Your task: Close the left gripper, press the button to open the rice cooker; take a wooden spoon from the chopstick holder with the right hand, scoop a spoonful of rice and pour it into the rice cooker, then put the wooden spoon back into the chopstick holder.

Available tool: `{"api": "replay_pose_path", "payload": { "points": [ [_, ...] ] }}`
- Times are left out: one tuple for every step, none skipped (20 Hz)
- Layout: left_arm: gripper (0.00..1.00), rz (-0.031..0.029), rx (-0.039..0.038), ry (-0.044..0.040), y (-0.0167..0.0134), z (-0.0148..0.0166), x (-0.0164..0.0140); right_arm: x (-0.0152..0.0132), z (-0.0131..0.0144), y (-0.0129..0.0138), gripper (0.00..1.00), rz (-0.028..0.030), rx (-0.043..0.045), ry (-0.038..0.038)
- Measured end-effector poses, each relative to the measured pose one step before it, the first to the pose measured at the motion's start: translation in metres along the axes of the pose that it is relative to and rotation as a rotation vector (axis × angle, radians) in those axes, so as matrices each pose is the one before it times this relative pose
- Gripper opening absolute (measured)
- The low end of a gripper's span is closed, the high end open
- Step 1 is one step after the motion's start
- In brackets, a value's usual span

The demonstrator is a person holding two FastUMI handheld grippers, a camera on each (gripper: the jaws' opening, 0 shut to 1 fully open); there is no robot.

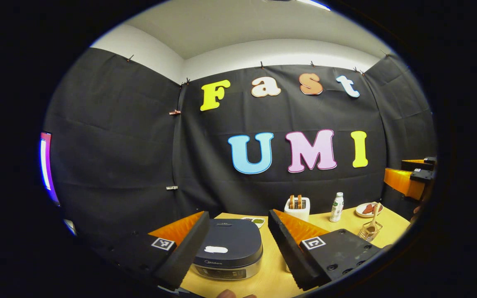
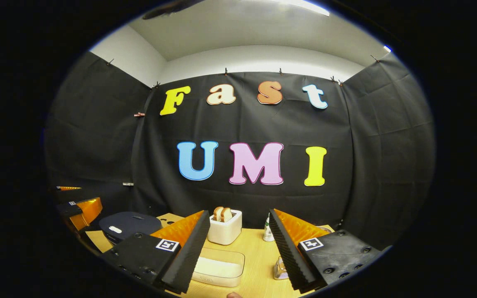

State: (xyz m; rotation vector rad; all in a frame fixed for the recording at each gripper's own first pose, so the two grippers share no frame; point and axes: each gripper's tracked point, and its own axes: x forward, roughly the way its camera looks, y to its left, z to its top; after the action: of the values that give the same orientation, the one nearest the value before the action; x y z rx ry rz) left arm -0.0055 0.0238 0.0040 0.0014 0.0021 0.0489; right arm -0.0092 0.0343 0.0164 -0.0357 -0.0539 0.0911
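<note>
**Two grippers spread wide, lid down on the rice cooker**

Both of my grippers hang above the counter (image 1: 263, 277) with nothing in them.

In the left gripper view, my left gripper (image 1: 238, 248) has its fingers spread wide apart. The rice cooker (image 1: 228, 248) sits between them on the counter, and its lid is shut. A white toaster (image 1: 297, 208) with bread stands behind the rice cooker. A bottle (image 1: 337, 207) and a plate (image 1: 367, 209) are to the right of the toaster. The wire chopstick holder (image 1: 369, 231) is well off to the right of the rice cooker, and the wooden spoon (image 1: 373, 219) stands in it.

In the right gripper view, my right gripper (image 2: 238, 248) has its fingers spread wide too. A clear box of rice (image 2: 218, 267) lies between them, in front of the toaster. The rice cooker is far to the left of the box.
</note>
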Motion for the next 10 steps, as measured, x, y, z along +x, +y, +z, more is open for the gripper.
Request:
{"api": "replay_pose_path", "payload": {
  "points": [
    [0.96,-0.00605,-0.00688,-0.00365,0.0004,0.00049,0.0016,0.00028,0.00048,-0.00082,0.9,-0.00296,0.00402,0.00228],
    [0.96,-0.00462,-0.00503,-0.01077,-0.00045,0.00314,0.00013,0.0002,0.00001,-0.00055,0.9,-0.00287,0.00209,0.00036],
    [0.96,0.00612,-0.00003,-0.01074,0.00296,0.00375,0.00194,0.00054,0.00109,-0.00099,0.9,-0.00271,-0.00164,-0.00236],
    [0.95,0.00545,0.00132,-0.00869,0.00422,-0.00023,0.0018,0.00122,0.00075,-0.00207,0.9,-0.00427,-0.00231,-0.00273],
    [0.96,0.00531,0.00238,-0.00112,0.00267,0.0002,0.00315,0.00142,0.00078,-0.00122,0.9,-0.00461,-0.0009,-0.00125],
    [0.95,0.00783,0.00471,0.00267,0.00386,-0.00354,0.0024,0.00175,-0.00093,0.00023,0.9,-0.00288,0.00334,0.00188],
    [0.93,0.00792,0.00305,0.0056,0.00369,-0.00124,0.00394,0.00098,-0.00109,0.00015,0.9,-0.00223,0.00374,0.00345],
    [0.9,0.01303,0.00355,0.01201,0.00531,-0.00352,0.00546,0.00019,-0.00109,-0.00022,0.9,-0.00334,0.00212,0.00242],
    [0.83,0.01108,0.0022,0.01421,0.00504,-0.00256,0.0036,0.00108,-0.00007,-0.00002,0.9,-0.00076,0.00044,0.00167],
    [0.79,0.00665,-0.00422,0.00579,0.00292,-0.0015,0.00297,0.00101,-0.00014,0.00077,0.9,-0.00146,-0.00288,0.00061]
  ]
}}
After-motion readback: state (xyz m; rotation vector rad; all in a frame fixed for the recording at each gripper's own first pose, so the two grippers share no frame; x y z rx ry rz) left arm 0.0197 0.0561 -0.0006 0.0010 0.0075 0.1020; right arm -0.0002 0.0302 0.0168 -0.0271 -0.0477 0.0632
